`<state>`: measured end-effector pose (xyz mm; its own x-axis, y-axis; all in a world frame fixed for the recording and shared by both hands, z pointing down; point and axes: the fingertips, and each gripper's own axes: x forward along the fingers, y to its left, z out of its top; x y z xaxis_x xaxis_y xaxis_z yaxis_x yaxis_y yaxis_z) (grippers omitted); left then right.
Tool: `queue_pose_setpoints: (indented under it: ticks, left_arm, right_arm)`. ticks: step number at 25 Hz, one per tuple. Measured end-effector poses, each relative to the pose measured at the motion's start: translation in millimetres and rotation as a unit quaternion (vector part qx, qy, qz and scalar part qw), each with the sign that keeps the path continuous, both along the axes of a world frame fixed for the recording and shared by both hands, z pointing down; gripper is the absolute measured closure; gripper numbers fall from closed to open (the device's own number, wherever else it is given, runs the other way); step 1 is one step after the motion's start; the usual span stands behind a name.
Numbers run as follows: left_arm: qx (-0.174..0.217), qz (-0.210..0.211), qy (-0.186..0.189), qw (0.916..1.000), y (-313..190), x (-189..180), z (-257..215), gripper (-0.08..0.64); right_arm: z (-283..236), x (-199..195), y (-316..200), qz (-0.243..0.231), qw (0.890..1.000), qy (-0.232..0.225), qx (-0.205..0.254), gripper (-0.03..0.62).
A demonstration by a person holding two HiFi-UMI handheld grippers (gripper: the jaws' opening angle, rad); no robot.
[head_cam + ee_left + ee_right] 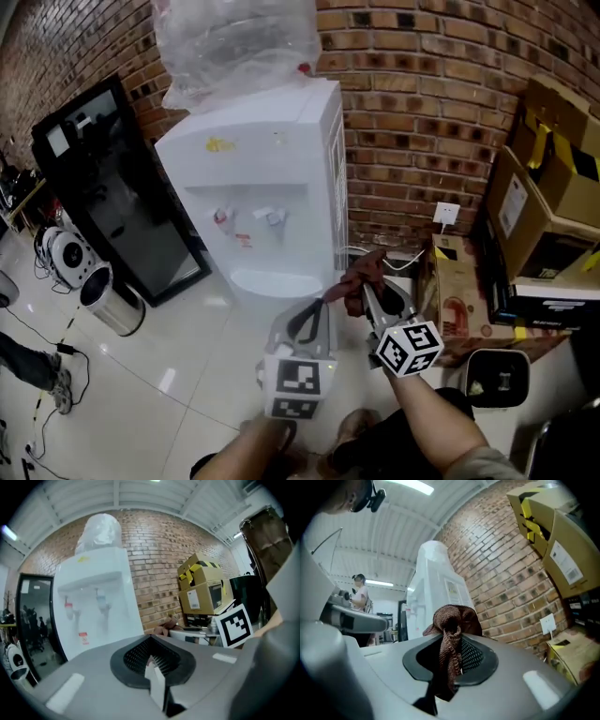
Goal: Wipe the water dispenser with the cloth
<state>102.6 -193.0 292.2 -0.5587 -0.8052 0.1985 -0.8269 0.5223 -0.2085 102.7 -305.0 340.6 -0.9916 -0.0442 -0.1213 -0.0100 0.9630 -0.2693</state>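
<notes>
Now the fingers of your right gripper [367, 298] pinch the cloth [451, 620], nearer the water dispenser [272, 169] straight ahead; your left gripper [152, 660] is closed, empty.

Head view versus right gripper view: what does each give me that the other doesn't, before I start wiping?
Head view only: the bin and the tiled floor in front of the machine. Right gripper view only: a close look at the right gripper shut on the brown cloth, plus a person far off. Both: the water dispenser, the brick wall, the cardboard boxes and that cloth.
</notes>
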Motion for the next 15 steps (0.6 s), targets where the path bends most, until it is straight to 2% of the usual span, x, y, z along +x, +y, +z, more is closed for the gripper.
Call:
queue_pose_setpoints:
  ticks: [3, 6, 8, 10, 12, 15]
  left_arm:
    - [0.039, 0.008, -0.015, 0.9991, 1, -9, -54, 0.56]
    - [0.077, 0.008, -0.045, 0.996, 6, -9, -99, 0.56]
    - [0.105, 0.003, -0.044, 0.9935, 9, -9, -113, 0.56]
    - [0.113, 0.005, -0.037, 0.9929, 10, -7, -115, 0.56]
    - [0.109, 0.007, -0.036, 0.9934, 8, -6, -113, 0.56]
    - [0.108, 0.007, -0.032, 0.9937, 1, -8, -109, 0.56]
  right_arm:
    - [-26, 8, 3, -0.004, 0.999, -0.023, 0.036, 0.514]
    - [-43, 12, -4, -0.015, 0.998, -0.022, 0.054, 0.514]
    - [-53, 8, -17, -0.034, 0.996, -0.015, 0.08, 0.514]
    - [-49, 2, -29, -0.072, 0.99, 0.018, 0.122, 0.514]
    - [-33, 0, -46, -0.104, 0.979, 0.07, 0.161, 0.514]
    - [7, 17, -87, -0.108, 0.96, 0.156, 0.208, 0.512]
